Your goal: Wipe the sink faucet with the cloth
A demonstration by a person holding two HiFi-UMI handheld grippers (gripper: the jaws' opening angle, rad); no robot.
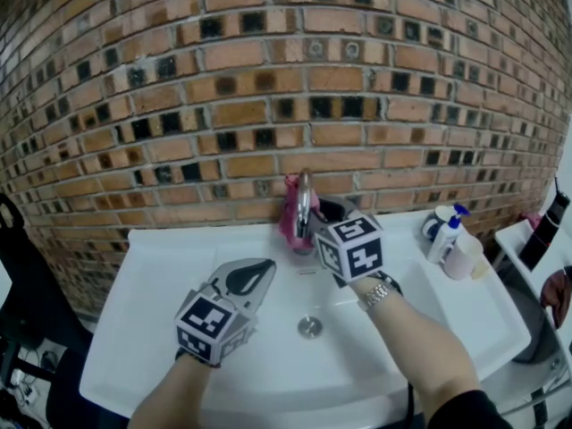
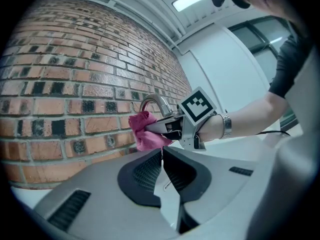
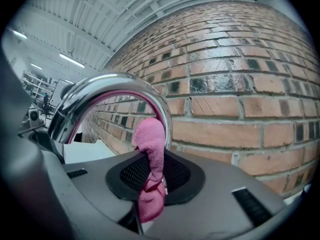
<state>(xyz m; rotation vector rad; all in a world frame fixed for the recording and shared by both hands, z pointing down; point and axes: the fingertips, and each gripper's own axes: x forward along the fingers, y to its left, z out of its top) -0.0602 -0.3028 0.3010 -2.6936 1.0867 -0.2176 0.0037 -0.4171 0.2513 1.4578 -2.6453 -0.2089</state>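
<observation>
A curved chrome faucet [image 1: 302, 202] stands at the back of the white sink [image 1: 161, 275], against the brick wall. A pink cloth [image 1: 288, 214] hangs against the spout's left side. My right gripper [image 1: 315, 220] is shut on that cloth and holds it against the faucet. In the right gripper view the cloth [image 3: 150, 149] sticks up from between the jaws, under the arch of the spout [image 3: 100, 91]. My left gripper [image 1: 259, 271] hovers over the basin in front of the faucet, shut with nothing in it [image 2: 162, 156]. From the left gripper view, the cloth [image 2: 145, 131] shows bunched at the spout [image 2: 155, 101].
The drain [image 1: 310, 327] lies in the basin between my two arms. A spray bottle [image 1: 447, 231] and a pale cup [image 1: 465, 257] stand on the sink's right rim. A dark chair [image 1: 18, 275] is at the left, and a white ledge with a black object [image 1: 545, 231] at the right.
</observation>
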